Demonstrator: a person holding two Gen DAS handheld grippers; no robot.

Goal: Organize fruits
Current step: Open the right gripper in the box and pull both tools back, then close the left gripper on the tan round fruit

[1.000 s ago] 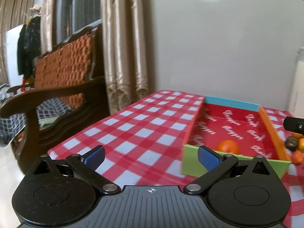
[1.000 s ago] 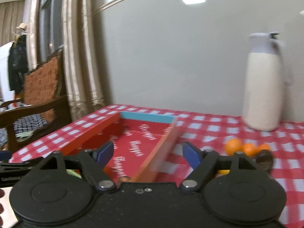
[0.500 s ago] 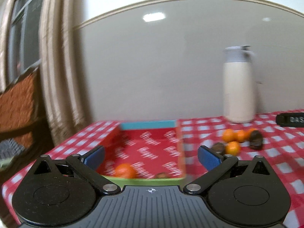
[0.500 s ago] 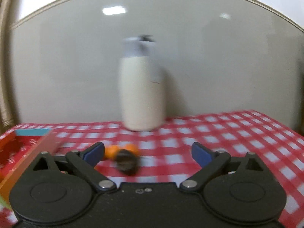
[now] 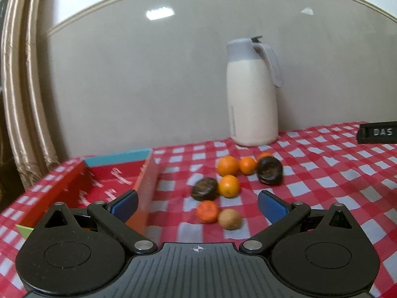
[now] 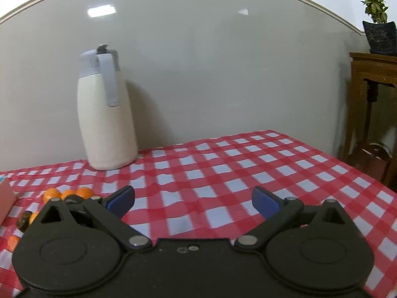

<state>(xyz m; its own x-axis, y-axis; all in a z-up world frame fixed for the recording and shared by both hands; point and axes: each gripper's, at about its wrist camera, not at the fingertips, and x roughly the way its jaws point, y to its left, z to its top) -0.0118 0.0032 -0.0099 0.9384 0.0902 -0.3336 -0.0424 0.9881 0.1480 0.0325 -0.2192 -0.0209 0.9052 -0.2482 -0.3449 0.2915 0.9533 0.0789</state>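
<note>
The red tray (image 5: 104, 173) sits at left. Loose fruits (image 5: 223, 188) lie just right of it, directly ahead of the left gripper (image 5: 197, 202), wide open and empty. The right gripper (image 6: 193, 200), equally open and empty, points past them at bare cloth.

The left tongs (image 5: 197, 204) point slightly downward over the worktop (image 5: 322, 173), blue pads spread wide with nothing gripped between them. The right tongs (image 6: 193, 202) tilt likewise over the worktop, jaws standing wide apart and empty, pads touching nothing.
</note>
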